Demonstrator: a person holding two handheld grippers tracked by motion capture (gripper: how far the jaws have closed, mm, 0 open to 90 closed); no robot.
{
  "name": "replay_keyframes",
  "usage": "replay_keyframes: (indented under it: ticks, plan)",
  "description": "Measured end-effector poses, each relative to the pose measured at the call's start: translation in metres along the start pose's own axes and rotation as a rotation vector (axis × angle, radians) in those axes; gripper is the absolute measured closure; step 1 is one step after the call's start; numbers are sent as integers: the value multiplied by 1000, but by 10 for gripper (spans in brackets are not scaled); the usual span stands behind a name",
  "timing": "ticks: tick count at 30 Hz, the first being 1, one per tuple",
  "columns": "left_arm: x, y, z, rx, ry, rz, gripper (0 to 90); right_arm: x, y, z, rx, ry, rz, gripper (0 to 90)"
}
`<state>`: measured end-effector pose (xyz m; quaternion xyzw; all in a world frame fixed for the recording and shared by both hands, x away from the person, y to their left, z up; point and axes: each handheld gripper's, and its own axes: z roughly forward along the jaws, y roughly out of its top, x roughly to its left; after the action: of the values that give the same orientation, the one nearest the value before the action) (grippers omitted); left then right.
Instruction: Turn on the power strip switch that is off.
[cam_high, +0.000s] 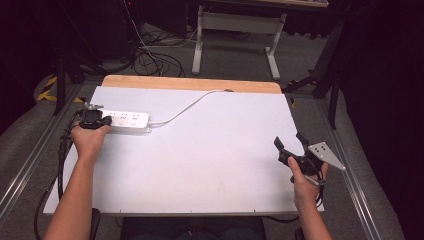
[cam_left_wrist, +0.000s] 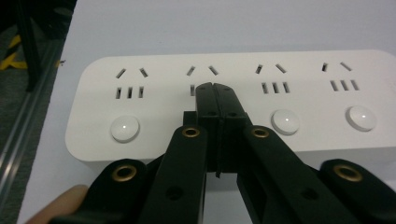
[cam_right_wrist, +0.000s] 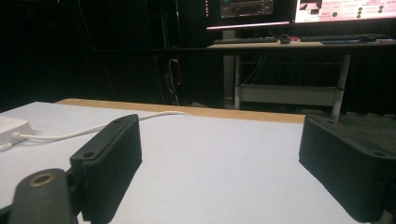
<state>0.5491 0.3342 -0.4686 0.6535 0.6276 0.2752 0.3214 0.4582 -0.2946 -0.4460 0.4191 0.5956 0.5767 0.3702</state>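
A white plastic power strip (cam_high: 129, 121) with round buttons lies at the left side of the white tabletop (cam_high: 210, 165), its white cord (cam_high: 190, 106) trailing toward the far edge. The left gripper (cam_left_wrist: 215, 95) has its jaws pressed together, tips over the strip's top face. The right gripper (cam_high: 291, 141), held near the right edge, has its jaws spread wide with nothing between them.
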Motion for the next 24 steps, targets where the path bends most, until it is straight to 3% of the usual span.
replay_keyframes:
  ticks: [17,24]
  plan:
    - [1,0,0,-1,-3,5,900,1,1,-1,-2,2,-4,136]
    - [2,0,-1,-1,-15,-11,900,1,1,-1,-1,2,-10,136]
